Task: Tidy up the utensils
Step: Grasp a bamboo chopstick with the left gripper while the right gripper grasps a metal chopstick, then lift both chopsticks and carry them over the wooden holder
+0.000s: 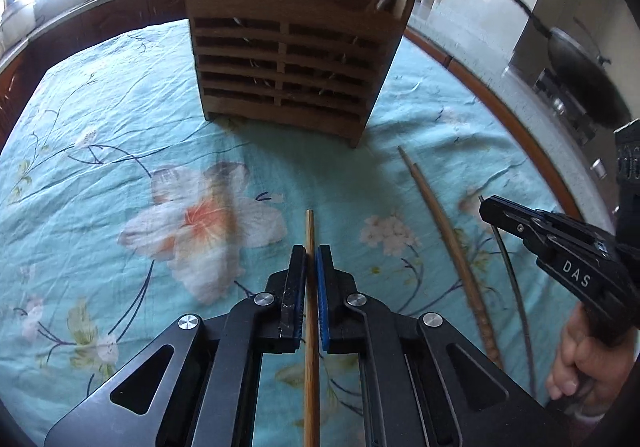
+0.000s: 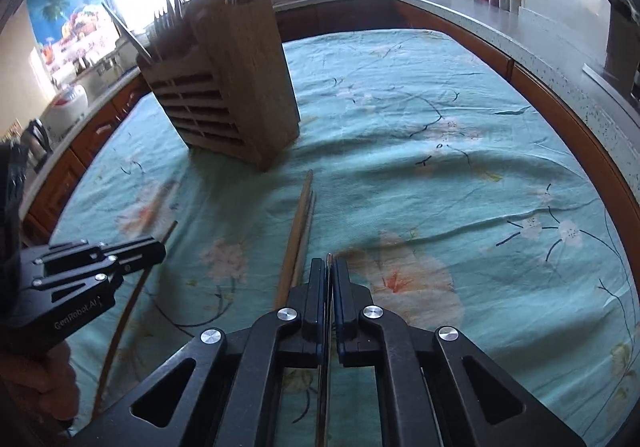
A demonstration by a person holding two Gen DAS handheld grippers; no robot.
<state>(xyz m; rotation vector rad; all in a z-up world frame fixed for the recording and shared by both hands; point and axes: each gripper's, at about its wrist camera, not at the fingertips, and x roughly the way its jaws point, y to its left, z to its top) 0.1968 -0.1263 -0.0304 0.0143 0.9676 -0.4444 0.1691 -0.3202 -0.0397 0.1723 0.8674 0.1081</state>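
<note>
Teal floral cloth point(image 1: 100, 119) covers the surface. A slatted wooden utensil holder point(image 1: 292, 59) stands upright at the far side, with cutlery handles rising from its top compartments.

Left tongs point(image 1: 311, 259): closed on a light wooden chopstick point(image 1: 310, 231), which runs lengthwise between the two pads and projects a short way past the tips towards the holder. The chopstick appears raised off the cloth.

Right tongs point(image 2: 329, 267): closed on a thin dark chopstick point(image 2: 328, 259) with a pale tip, its end showing just beyond the pads. In the left wrist view its shaft bows downward behind the tongs to the cloth.

A pair of brown chopsticks point(image 2: 298, 231) lies loose on the cloth between the two tongs, side by side and touching, tips aimed at the holder but clear of its base.

A hand point(image 1: 576, 363) grips the handle of the right tool. A dark pan point(image 1: 580, 71) sits on the counter beyond the cloth's right edge.
</note>
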